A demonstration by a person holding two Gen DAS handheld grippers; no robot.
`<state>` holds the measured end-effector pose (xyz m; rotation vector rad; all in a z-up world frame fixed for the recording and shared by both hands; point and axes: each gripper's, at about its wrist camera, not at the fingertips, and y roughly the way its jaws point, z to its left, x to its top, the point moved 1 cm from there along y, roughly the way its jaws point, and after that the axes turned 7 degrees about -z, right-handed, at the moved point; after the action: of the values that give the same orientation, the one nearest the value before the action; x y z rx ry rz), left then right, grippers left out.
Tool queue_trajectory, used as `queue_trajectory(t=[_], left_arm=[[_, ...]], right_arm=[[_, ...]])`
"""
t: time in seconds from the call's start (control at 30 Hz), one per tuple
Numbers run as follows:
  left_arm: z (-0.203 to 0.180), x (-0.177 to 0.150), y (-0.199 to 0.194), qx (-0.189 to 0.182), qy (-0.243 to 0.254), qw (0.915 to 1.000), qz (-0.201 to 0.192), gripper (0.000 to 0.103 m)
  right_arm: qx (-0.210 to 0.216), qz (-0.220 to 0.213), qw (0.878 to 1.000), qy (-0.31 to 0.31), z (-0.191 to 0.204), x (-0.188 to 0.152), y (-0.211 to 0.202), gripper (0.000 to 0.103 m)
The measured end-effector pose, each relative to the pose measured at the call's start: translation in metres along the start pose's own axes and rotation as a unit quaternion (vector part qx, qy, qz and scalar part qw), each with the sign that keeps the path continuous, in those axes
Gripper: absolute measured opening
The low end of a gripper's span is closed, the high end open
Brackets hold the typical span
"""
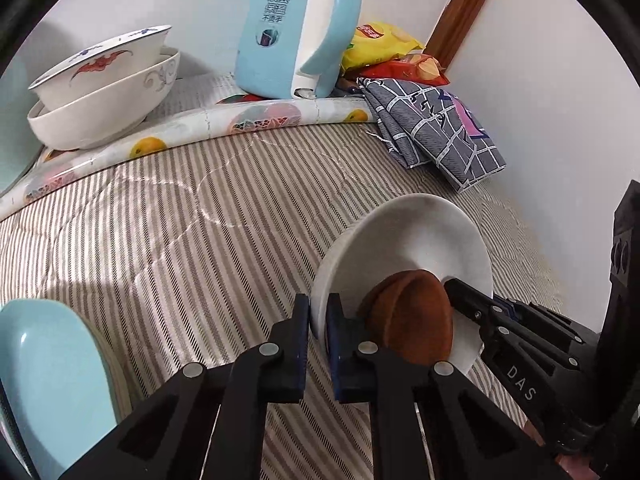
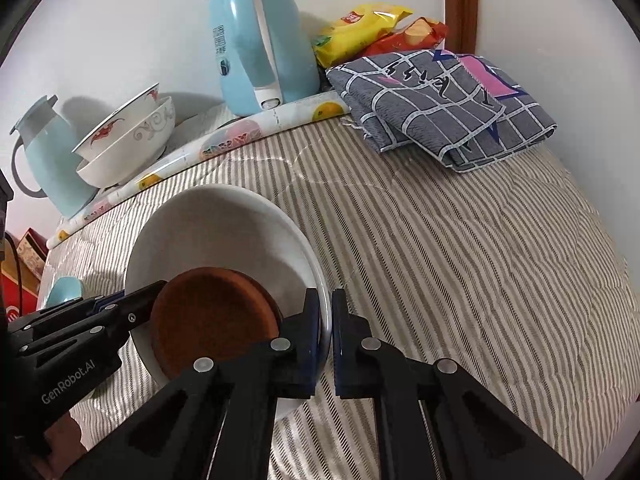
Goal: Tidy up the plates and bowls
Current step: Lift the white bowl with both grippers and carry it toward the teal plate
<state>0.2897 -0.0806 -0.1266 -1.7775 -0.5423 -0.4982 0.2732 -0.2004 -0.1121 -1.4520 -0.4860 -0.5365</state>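
A white plate (image 1: 416, 236) with a small brown dish (image 1: 412, 320) in it is held between both grippers over the striped cloth. My left gripper (image 1: 318, 316) is shut on the plate's left rim. My right gripper (image 2: 327, 316) is shut on the plate's right rim (image 2: 320, 280); the plate (image 2: 216, 228) and brown dish (image 2: 212, 320) fill its lower left view. Two stacked white bowls (image 1: 104, 92) sit at the back left, also in the right wrist view (image 2: 128, 140). A light blue dish (image 1: 52, 368) lies at the lower left.
A light blue kettle (image 1: 296, 28) stands at the back by the wall, with snack bags (image 1: 384, 44) and a folded grey checked cloth (image 1: 440, 128) to its right. A rolled fruit-print sheet (image 1: 180, 132) crosses the back. A blue jug (image 2: 48, 152) stands far left.
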Motion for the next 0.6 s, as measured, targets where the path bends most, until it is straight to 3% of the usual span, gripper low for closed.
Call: queue_trajectory(t=[0.6], left_arm=[[0.034,-0.019,-0.036,0.015,-0.024,0.9995,-0.012,0.009]], right_arm=[[0.026,0.003,1.0,-0.013,0.038,-0.017,-0.015,0.006]])
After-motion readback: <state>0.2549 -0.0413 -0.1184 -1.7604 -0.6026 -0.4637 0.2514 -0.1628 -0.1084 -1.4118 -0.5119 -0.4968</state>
